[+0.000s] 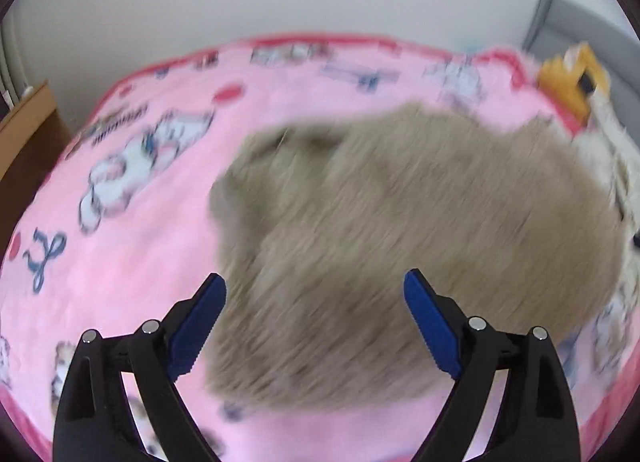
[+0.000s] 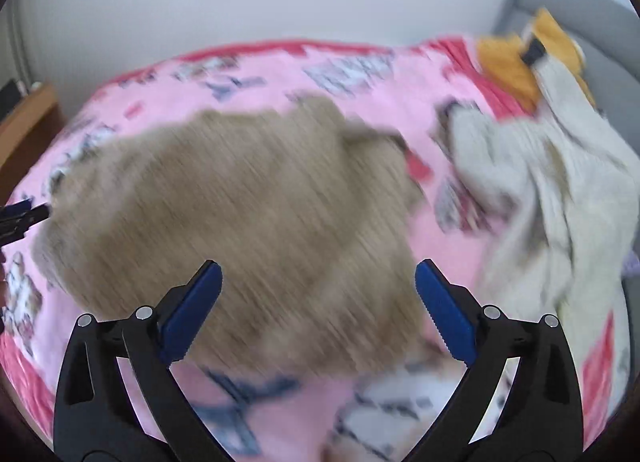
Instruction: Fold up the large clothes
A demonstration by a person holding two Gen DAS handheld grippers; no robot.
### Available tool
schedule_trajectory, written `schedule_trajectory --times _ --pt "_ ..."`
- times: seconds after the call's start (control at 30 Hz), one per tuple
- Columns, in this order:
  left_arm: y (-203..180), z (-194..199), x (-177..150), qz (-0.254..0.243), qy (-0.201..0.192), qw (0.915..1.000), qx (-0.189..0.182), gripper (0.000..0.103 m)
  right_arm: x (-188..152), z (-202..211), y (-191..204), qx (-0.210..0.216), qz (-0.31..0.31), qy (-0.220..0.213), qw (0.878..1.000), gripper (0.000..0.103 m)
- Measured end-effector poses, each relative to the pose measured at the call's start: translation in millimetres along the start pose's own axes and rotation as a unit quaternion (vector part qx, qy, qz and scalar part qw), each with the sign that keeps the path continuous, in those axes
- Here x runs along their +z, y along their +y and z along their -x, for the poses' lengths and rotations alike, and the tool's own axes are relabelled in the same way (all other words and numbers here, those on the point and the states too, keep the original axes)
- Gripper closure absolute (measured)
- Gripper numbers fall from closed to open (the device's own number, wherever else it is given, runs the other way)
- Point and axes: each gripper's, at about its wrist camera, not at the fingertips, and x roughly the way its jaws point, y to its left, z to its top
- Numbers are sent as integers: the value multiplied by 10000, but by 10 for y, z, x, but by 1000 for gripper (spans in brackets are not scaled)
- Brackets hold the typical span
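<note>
A beige-brown garment (image 1: 400,230) lies bunched in the middle of a bed covered by a pink cartoon-print blanket (image 1: 132,198). Both views are motion-blurred. My left gripper (image 1: 316,282) is open and empty above the garment's near edge. In the right wrist view the same garment (image 2: 240,214) fills the centre. My right gripper (image 2: 318,272) is open and empty above its near right part. The tip of the left gripper (image 2: 24,214) shows at the garment's left edge.
A cream garment (image 2: 552,198) lies heaped on the right of the bed, with an orange cloth (image 2: 516,58) behind it. A grey headboard (image 2: 580,22) stands at the right. A wooden piece of furniture (image 1: 28,122) stands at the left. A white wall is behind.
</note>
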Motion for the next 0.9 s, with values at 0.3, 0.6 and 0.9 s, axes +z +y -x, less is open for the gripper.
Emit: schedule_trajectory --times 0.3,0.6,0.9 --pt "908 -277 -214 1424 307 9830 -1117 14 118 -673 -414 945 -304 562 9935 9" --pt "662 -625 -123 1121 889 9748 -1711 49 143 -1020 -328 1736 -583 1258 9750 65" --pt "607 -537 -21 993 653 9850 -1251 84 355 -842 -202 845 -277 1366 9866 80"
